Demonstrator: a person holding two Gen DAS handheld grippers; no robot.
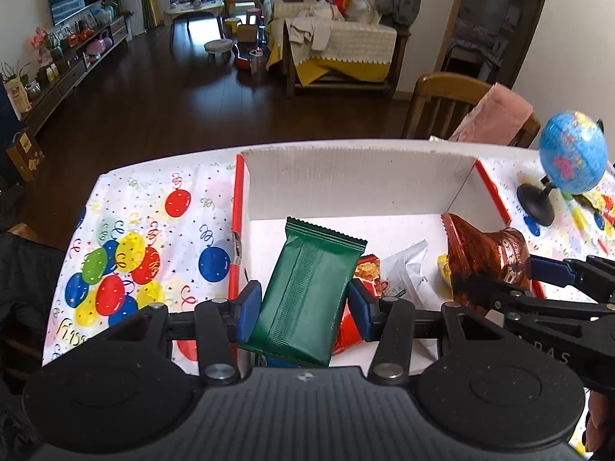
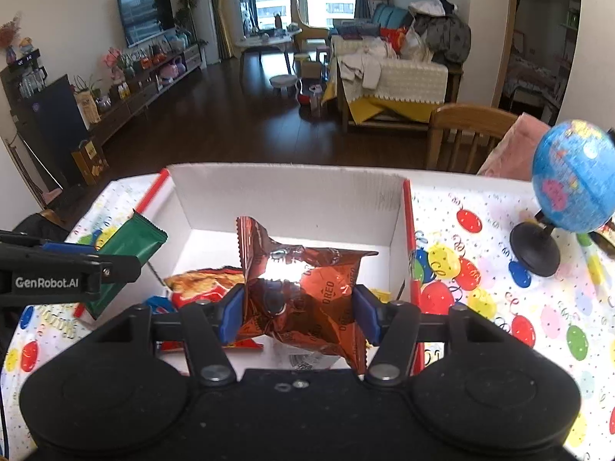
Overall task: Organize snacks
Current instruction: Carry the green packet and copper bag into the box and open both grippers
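On my left, my left gripper (image 1: 305, 299) was clamped on the green packet (image 1: 307, 292), its blue pads pressing both long edges, and I held it tilted above the near left part of the white box (image 1: 346, 180). I judged I was midway through the loading step: both packets were over the box, neither yet released. Beneath and just right of the green one lay a red-orange snack bag (image 1: 367, 272) and a silver packet (image 1: 407, 269) on the box floor, with something yellow near the right wall. Further right, my right gripper (image 2: 300, 311) was squeezed tight on the crumpled brown Oreo bag (image 2: 303, 292), also held above the box floor. The next move, I thought, called for lowering each into a bare patch and opening up, keeping my two grippers from bumping. The globe (image 2: 572, 176) stood on the balloon tablecloth (image 2: 499, 269) well right of the box, out of the way.
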